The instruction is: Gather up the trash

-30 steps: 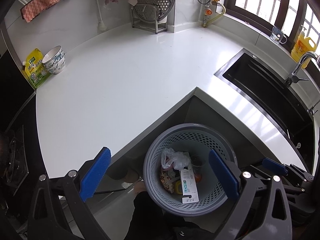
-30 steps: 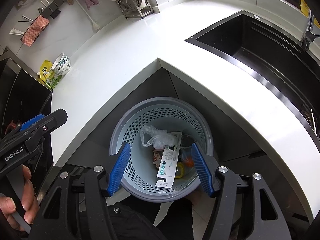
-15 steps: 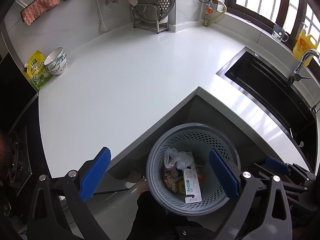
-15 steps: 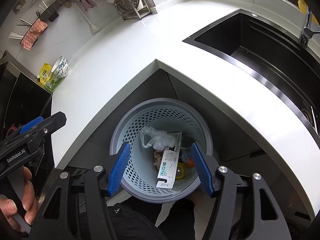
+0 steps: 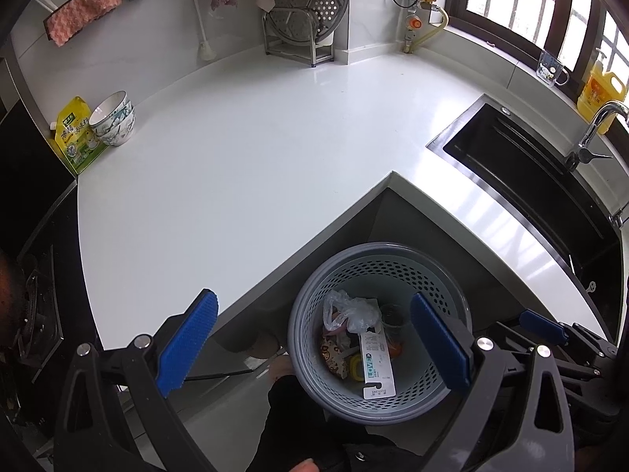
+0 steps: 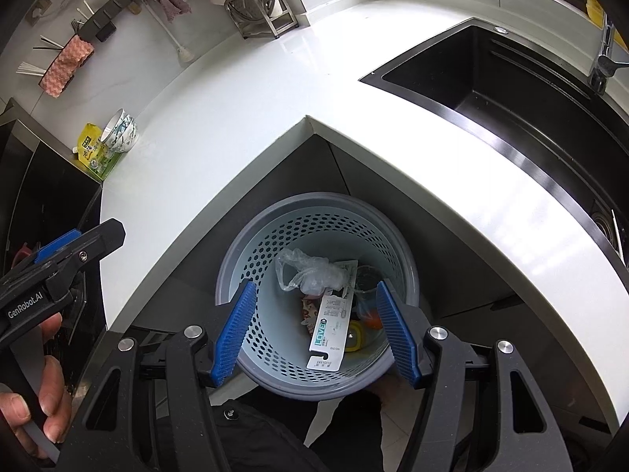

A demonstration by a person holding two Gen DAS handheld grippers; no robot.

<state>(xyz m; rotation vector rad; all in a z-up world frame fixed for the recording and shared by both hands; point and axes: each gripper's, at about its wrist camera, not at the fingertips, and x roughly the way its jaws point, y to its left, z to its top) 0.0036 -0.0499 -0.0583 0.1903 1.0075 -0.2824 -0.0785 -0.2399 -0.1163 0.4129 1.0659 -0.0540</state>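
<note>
A: Trash, a crumpled clear plastic bag (image 6: 308,275), a white printed card package (image 6: 329,326) and some orange and yellow scraps, lies in the round grey perforated plastic basket (image 5: 379,249) on the floor, tucked in the inner corner below the white bench (image 5: 251,157).

B: Both tongs hang above it. The left tongs (image 5: 314,348) are spread wide with nothing between the blue pads (image 5: 188,342); the right tongs (image 6: 316,334) are spread too, and empty.

A: We see no litter on the bench top, only a patterned white bowl (image 5: 114,124) and a yellow-green pouch (image 5: 74,137) at the far left, which we judge are no trash.

B: So we should scan the bench once more before moving. If anything turns up, we come down square over it and close gently.

A: And we carry it right over the basket's rim before spreading the pads.
</note>
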